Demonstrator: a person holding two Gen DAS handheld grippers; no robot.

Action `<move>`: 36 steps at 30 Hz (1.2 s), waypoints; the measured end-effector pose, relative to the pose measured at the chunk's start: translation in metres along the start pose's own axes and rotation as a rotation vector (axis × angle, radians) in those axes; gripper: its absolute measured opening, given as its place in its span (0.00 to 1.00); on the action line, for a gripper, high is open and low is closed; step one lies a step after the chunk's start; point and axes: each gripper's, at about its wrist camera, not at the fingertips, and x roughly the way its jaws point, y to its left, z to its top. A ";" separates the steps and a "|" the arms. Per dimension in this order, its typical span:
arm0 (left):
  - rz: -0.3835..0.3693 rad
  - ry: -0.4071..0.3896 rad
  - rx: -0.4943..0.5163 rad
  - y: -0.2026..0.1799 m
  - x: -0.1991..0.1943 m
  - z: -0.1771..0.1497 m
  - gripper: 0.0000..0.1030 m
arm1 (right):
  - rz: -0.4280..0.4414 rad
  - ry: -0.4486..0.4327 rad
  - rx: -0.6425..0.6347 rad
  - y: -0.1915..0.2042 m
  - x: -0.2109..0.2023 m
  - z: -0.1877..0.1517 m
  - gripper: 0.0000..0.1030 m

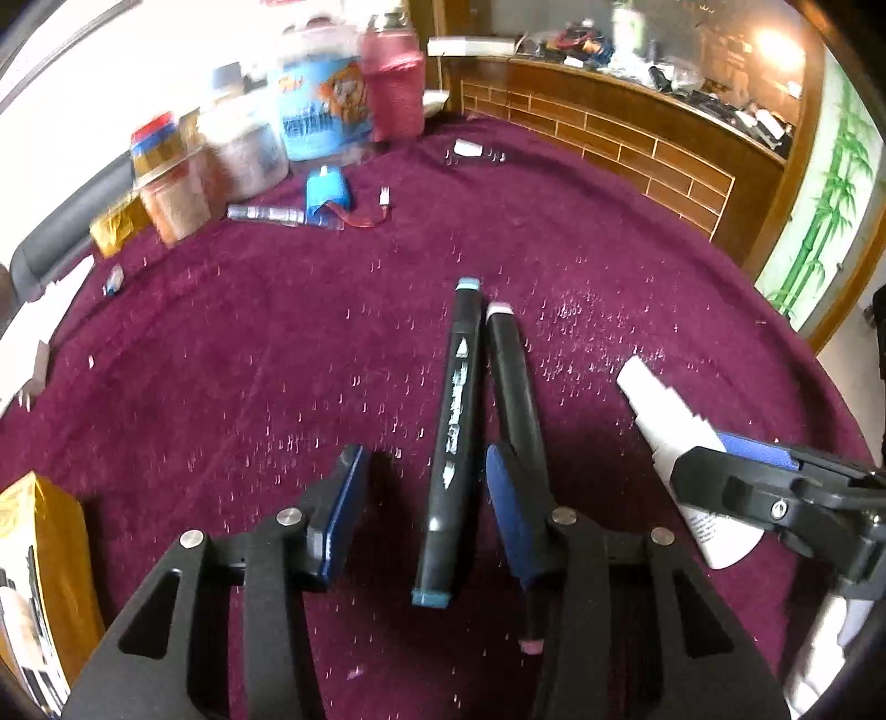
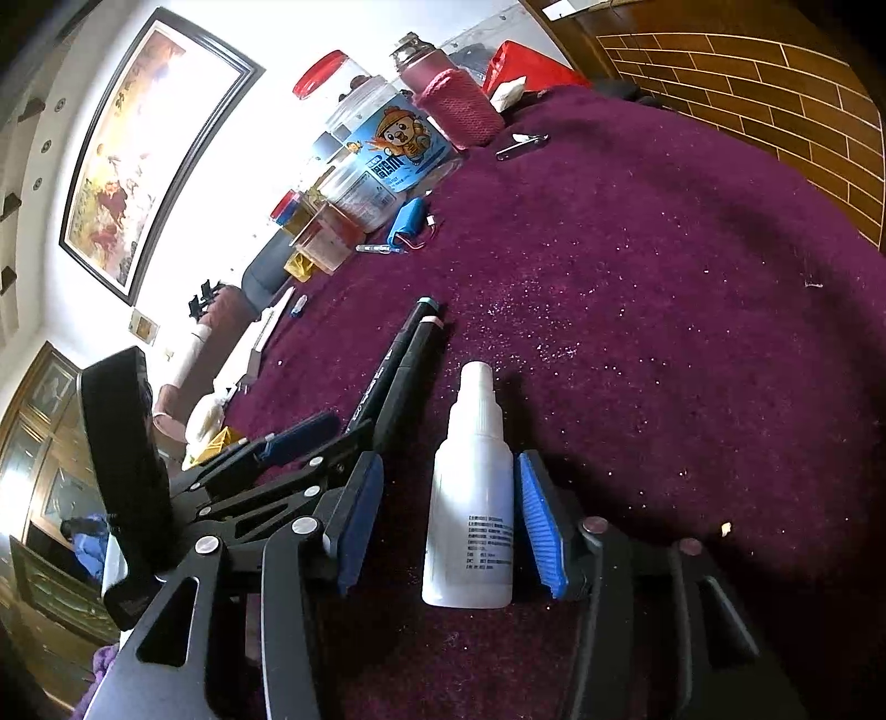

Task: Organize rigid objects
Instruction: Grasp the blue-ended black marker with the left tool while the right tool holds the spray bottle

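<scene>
Straddling light, stiff, slippery blue-capped marker (image 1: 449, 443) mid-barrel with spread left claw (image 1: 426, 509); right claw (image 2: 448, 520) spread around light bottle (image 2: 470, 498).

Table covered by purple plush cloth (image 2: 637, 266). Brown brick-pattern wall (image 2: 775, 83) seen behind it. Large framed painting (image 2: 149, 160) hung on white wall. Bamboo mural (image 1: 825, 205) at right. Strong daylight from left; lamp glare (image 1: 775, 47) above cluttered ledge (image 1: 637, 72).

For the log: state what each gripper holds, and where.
Nothing held. Left gripper brackets the blue-capped marker at its lower barrel, right gripper the white bottle at its body; gaps show.
</scene>
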 end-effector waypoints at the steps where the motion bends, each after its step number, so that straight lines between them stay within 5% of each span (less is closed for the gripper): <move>1: 0.007 -0.027 0.009 -0.002 -0.001 0.000 0.12 | 0.000 0.000 0.000 0.000 0.000 0.000 0.44; 13: -0.142 0.029 -0.119 0.017 -0.044 -0.056 0.14 | 0.000 -0.001 -0.010 0.002 0.000 0.000 0.47; 16: -0.119 0.028 -0.123 0.012 -0.040 -0.053 0.28 | -0.017 -0.001 -0.026 0.005 0.001 -0.001 0.47; 18: -0.091 0.018 -0.102 0.004 -0.034 -0.045 0.29 | -0.029 -0.003 -0.037 0.008 0.001 -0.002 0.47; 21: -0.029 -0.034 -0.024 -0.012 -0.028 -0.041 0.12 | -0.061 -0.005 -0.068 0.013 0.003 -0.003 0.47; 28: -0.121 -0.069 -0.091 0.006 -0.056 -0.060 0.12 | -0.203 0.018 -0.199 0.037 0.012 -0.008 0.47; 30: -0.143 -0.095 -0.125 0.013 -0.071 -0.066 0.12 | -0.272 0.030 -0.232 0.042 0.014 -0.009 0.26; 36: -0.240 -0.173 -0.236 0.038 -0.115 -0.088 0.12 | -0.230 0.058 -0.156 0.036 0.000 -0.014 0.26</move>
